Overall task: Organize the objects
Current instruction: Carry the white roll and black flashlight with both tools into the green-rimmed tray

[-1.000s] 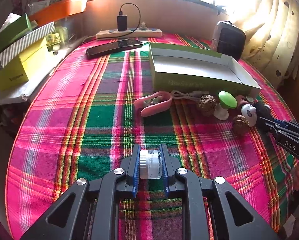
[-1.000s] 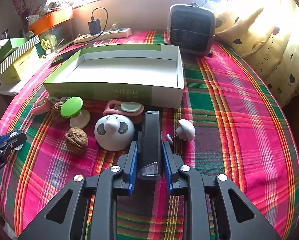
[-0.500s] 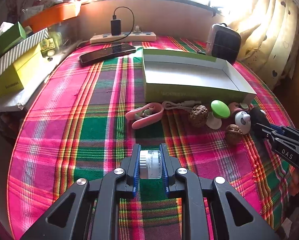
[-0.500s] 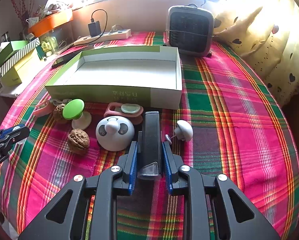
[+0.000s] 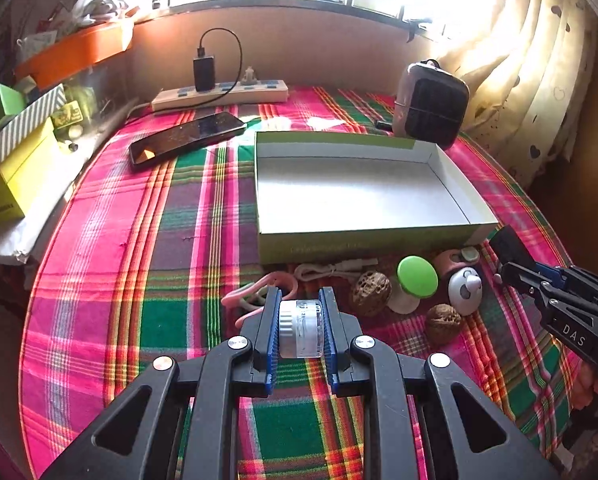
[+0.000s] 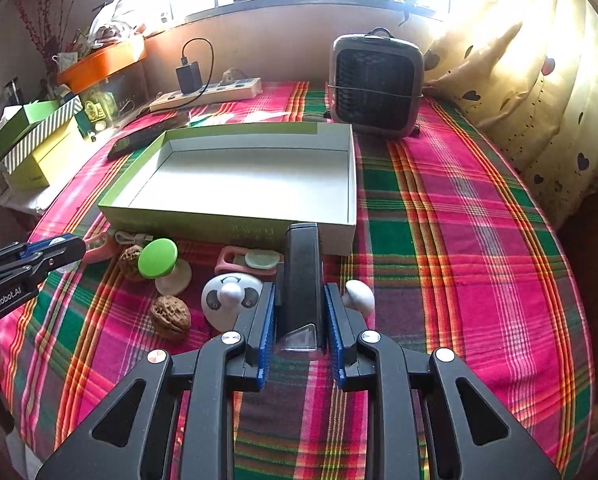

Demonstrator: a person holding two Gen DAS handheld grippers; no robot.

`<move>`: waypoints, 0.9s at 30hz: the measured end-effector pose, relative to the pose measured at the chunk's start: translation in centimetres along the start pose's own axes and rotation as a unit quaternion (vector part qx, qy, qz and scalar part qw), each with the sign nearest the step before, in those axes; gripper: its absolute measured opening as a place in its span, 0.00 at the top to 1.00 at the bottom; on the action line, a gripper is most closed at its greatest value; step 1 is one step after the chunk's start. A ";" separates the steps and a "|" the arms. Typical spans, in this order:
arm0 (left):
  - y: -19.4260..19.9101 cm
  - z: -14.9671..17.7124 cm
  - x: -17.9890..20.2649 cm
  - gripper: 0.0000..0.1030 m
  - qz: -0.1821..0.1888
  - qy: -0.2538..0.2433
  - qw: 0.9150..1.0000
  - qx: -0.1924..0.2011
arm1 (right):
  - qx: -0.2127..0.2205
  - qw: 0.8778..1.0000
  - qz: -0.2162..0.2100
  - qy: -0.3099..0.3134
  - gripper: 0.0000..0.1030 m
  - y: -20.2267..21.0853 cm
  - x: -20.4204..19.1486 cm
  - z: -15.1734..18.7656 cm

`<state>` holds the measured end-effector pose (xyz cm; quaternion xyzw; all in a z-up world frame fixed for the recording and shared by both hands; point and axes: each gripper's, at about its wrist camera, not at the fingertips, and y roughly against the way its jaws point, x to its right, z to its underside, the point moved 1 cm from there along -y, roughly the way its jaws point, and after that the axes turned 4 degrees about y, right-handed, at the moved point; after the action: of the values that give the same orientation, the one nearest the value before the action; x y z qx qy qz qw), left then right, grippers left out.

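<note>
My left gripper [image 5: 301, 334] is clamped on a small white jar [image 5: 301, 334], its ribbed cap turned to the left, held above the plaid cloth [image 5: 139, 264] that covers the counter. My right gripper [image 6: 299, 318] is clamped on a long black bar [image 6: 301, 276] (some kind of slim device with a clear wedge at the near end), which points toward the near wall of the open green box [image 6: 187, 222]. In the left view the bar sticks up and out of that gripper at the right edge.

The box is white inside and holds nothing I can see. Along its near wall lies a row of small things: a pink clip [image 5: 259, 294], a white cable [image 5: 331, 270], a walnut [image 5: 371, 288], a green-capped mushroom [image 6: 159, 258], a second walnut [image 6: 170, 313] nearer to me, a white panda-faced dome [image 6: 229, 300] and a pink holder with a pale disc [image 6: 251, 260]. A small white mushroom [image 6: 359, 297] sits just right of my right gripper.

Behind the box stand a dark small heater [image 6: 375, 84], a power strip [image 5: 223, 94] with a charger plugged in, and a phone [image 5: 187, 138] lying flat on the cloth.
</note>
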<state>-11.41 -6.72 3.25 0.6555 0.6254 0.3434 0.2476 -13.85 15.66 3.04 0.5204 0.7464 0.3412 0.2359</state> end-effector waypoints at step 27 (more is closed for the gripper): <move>-6.8 -9.0 1.4 0.84 0.027 -0.013 0.999 -0.021 | -0.025 1.000 -0.012 0.008 0.76 -6.4 1.0 -8.5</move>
<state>-22.68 -5.67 4.12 0.6708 0.5970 0.3547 0.2604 -24.18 12.95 3.79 0.5024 0.7458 0.3609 0.2472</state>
